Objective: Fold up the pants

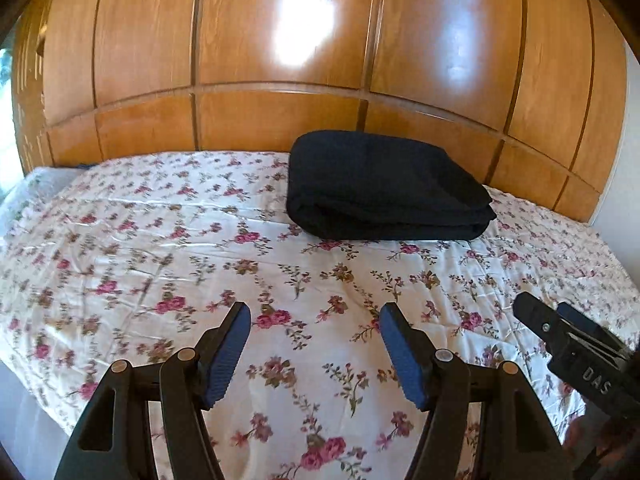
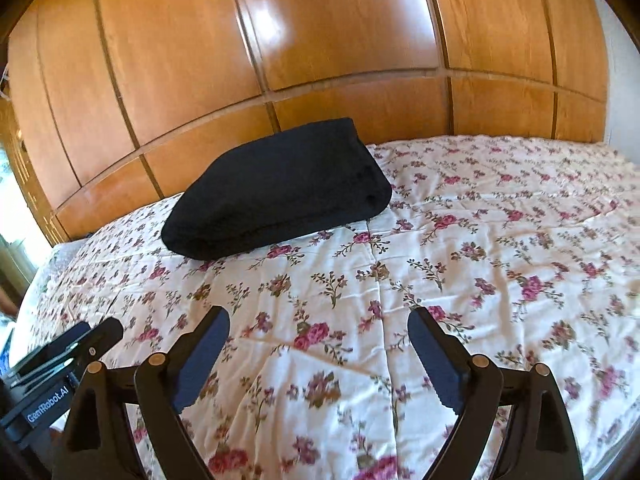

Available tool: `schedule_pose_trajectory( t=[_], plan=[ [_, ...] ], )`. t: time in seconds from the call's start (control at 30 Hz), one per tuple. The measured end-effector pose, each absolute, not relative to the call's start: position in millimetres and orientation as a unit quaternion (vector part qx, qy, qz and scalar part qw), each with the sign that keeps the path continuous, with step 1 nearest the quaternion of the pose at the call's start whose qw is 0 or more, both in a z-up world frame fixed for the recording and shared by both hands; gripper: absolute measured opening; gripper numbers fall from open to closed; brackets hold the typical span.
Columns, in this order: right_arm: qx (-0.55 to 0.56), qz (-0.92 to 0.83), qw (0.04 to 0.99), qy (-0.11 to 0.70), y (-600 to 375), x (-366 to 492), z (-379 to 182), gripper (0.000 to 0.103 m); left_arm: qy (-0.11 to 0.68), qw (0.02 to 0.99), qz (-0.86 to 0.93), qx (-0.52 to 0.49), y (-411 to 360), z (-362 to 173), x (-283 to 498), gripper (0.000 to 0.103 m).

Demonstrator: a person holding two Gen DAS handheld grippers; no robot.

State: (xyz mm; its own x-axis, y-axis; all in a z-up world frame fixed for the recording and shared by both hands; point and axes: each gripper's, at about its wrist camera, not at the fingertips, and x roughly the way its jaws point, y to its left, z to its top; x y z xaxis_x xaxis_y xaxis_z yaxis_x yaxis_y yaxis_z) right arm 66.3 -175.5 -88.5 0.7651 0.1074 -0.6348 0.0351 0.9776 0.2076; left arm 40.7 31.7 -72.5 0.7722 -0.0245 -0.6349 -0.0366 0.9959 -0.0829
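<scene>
The black pants [image 1: 384, 188] lie folded into a thick rectangular bundle on the floral bedspread [image 1: 200, 240], near the far edge by the wooden panels. They also show in the right wrist view [image 2: 280, 192]. My left gripper [image 1: 316, 316] is open and empty, held above the bedspread well short of the pants. My right gripper [image 2: 320, 320] is open and empty too, also short of the pants. The right gripper shows at the right edge of the left wrist view [image 1: 552, 316]. The left gripper shows at the lower left of the right wrist view [image 2: 86, 334].
Glossy wooden wardrobe panels [image 1: 280, 80] rise right behind the bed. The bedspread [image 2: 500, 240] stretches wide to the right of the pants. A bright window area lies at the far left [image 1: 6, 140]. A white wall [image 2: 624, 60] stands at the right.
</scene>
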Motion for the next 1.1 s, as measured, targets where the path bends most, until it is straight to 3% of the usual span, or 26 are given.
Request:
schedule_pose_trajectory(
  t=[1.1],
  plan=[
    [0.066,0.025,0.947,0.315,-157.3,37.3,-75.1,0.091,0.325,0.945,0.008,-0.038,29.1,-54.9,13.4,0.068]
  ],
)
